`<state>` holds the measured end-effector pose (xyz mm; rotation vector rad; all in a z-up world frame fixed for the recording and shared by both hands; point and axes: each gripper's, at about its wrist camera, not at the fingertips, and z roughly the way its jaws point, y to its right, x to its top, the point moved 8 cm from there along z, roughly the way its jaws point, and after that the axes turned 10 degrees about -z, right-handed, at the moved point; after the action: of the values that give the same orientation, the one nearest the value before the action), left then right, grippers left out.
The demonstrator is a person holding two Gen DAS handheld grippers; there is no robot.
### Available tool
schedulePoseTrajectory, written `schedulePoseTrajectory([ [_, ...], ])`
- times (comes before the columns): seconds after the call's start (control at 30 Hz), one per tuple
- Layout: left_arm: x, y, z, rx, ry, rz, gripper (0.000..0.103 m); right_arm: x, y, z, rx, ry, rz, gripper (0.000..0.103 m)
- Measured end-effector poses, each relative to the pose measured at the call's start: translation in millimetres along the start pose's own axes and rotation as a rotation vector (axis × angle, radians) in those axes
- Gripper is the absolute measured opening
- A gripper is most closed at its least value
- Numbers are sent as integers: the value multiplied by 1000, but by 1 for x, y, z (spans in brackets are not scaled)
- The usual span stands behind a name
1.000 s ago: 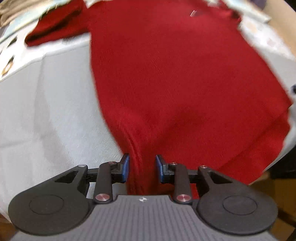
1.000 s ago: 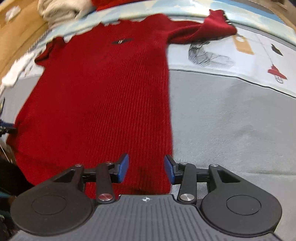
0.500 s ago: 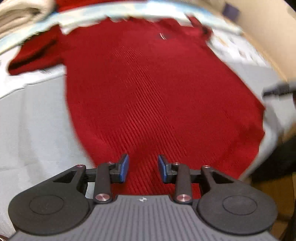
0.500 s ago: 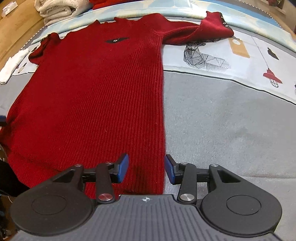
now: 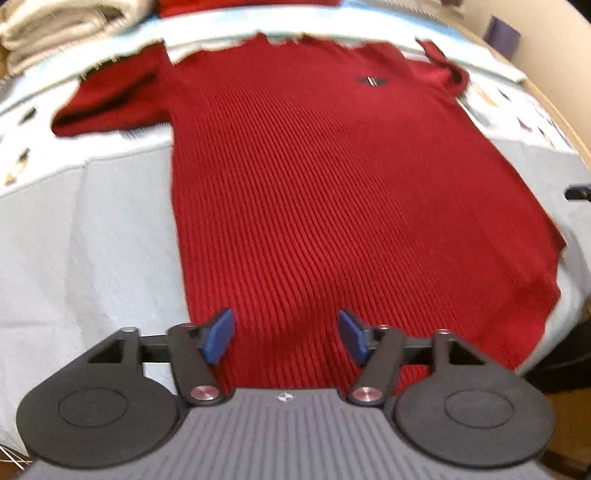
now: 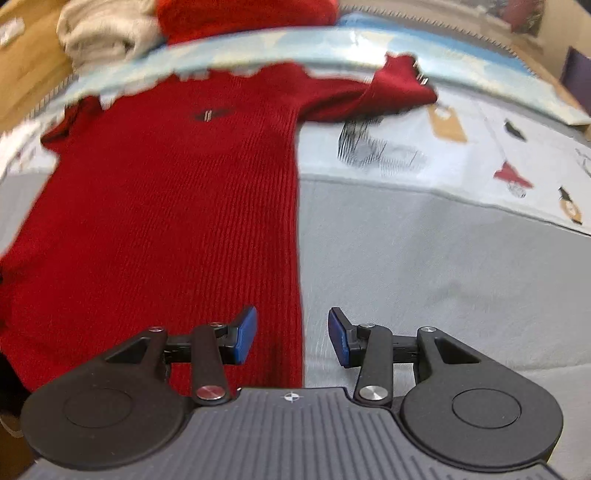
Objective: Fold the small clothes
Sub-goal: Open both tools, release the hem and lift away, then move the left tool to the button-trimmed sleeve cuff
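Nearest in the left wrist view, the left gripper (image 5: pixel 284 338) hangs over the near hem of the red sweater (image 5: pixel 332 192); its jaws have just been opening and now stand wide, with the knit below them but not pinched. In the right wrist view, the right gripper (image 6: pixel 292 336) is parted over the sweater's right edge, pressing on nothing as far as I can tell.

The sweater (image 6: pixel 173 206) lies spread flat, front up, on the grey cover (image 6: pixel 424 258). Judging by this, the laying-out is done and no fold is made yet; sleeves and body remain.

Farther off, the left view alone shows the left sleeve (image 5: pixel 110 99) whole; the right view alone shows the right sleeve (image 6: pixel 373 96) stretched out and the printed sheet (image 6: pixel 509 155). Folded cream clothes (image 6: pixel 103 33) lie at the far end.
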<state>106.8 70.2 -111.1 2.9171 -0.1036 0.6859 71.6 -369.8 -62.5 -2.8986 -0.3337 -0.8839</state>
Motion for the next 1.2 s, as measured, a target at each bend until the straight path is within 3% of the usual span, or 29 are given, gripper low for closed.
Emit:
schedulePoseTrajectory([
  [0.2, 32, 4, -35, -25, 172, -67, 85, 12, 2, -8, -31, 73, 28, 45],
  [0.3, 40, 17, -43, -31, 230, -39, 85, 18, 0, -13, -56, 111, 19, 45],
  [0.53, 49, 48, -47, -35, 256, 59, 85, 28, 9, -21, -162, 155, 27, 45],
  [0.67, 58, 53, -47, -47, 264, 55, 85, 30, 13, -26, -166, 196, 47, 44],
  [0.9, 70, 49, -58, 43, 319, 61, 86, 41, 7, -25, -142, 225, 50, 44],
  [1.03, 101, 37, -81, 89, 369, 3, 86, 53, -1, -31, -129, 250, 31, 44],
  [1.2, 165, 31, -105, 120, 466, -9, 90, 72, -12, -38, -125, 285, 21, 44],
])
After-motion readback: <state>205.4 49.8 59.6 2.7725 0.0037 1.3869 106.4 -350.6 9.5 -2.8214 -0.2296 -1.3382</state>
